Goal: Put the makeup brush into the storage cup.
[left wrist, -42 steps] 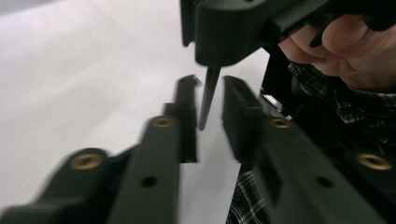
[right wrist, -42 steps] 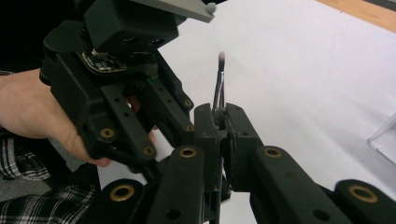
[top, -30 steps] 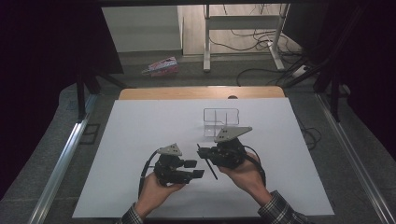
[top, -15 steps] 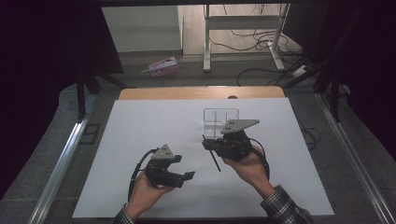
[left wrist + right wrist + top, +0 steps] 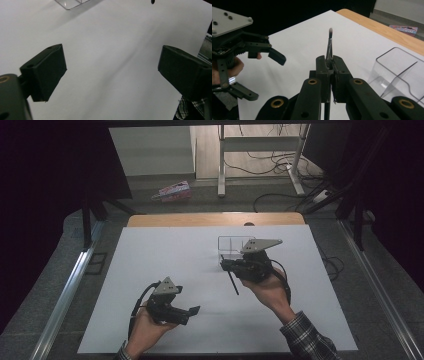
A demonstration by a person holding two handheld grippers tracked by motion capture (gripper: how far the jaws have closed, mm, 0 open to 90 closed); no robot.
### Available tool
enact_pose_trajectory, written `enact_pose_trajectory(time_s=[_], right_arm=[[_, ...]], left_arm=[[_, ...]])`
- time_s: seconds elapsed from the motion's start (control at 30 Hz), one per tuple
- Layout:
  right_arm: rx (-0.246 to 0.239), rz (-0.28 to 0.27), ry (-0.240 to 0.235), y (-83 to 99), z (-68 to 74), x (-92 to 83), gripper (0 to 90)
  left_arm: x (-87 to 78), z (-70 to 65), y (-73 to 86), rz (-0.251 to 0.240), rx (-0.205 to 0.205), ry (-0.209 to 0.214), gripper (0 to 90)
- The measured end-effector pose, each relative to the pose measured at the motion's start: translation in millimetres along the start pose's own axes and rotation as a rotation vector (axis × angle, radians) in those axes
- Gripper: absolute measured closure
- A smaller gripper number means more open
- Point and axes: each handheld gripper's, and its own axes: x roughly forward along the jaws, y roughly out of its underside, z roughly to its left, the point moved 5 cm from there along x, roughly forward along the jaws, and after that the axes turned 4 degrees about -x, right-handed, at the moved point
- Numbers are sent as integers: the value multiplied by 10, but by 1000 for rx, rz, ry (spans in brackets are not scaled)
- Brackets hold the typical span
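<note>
High view. We see a white rectangular worktop [image 5: 165,255] with a bare wooden strip along its far edge. Its left half and near edge lie open. The left gripper [image 5: 192,311] hovers near the near edge, left of centre, its jaws spread with nothing between them; they have just been opening. The right gripper [image 5: 226,265] sits right of centre, well apart from the left one, its jaws closed on a thin black stick-shaped pen [image 5: 233,283] that slants toward the near edge. Just beyond it, toward the far edge, stands a clear plastic divided box [image 5: 231,243]; we cannot make out any contents.

Left gripper view. We see the two black jaws standing wide, with bare white worktop [image 5: 112,55] between them. A corner of the clear box [image 5: 71,3] shows at the top edge, and the rounded pen tip [image 5: 152,1] to its right.

Right gripper view. We see the jaws pressed together on the pen [image 5: 330,46], whose rounded tip points up and away over the worktop. The left gripper [image 5: 270,75] stands open at left, apart from the pen. The clear box [image 5: 404,72] lies at right near the wooden strip; its visible compartments look empty.
</note>
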Motion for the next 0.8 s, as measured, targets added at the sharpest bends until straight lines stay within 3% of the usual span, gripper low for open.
enact_pose_trajectory(time_s=[0.4, 0.57, 0.8], right_arm=[[14, -22, 18, -91, -152, -34, 846], [13, -28, 20, -132, -200, -32, 846], [6, -26, 33, -181, -269, -9, 847]], left_arm=[[-156, 48, 108, 3, -23, -13, 47], [-212, 93, 160, 8, -12, -36, 33], [-280, 170, 268, 20, 5, -99, 31]])
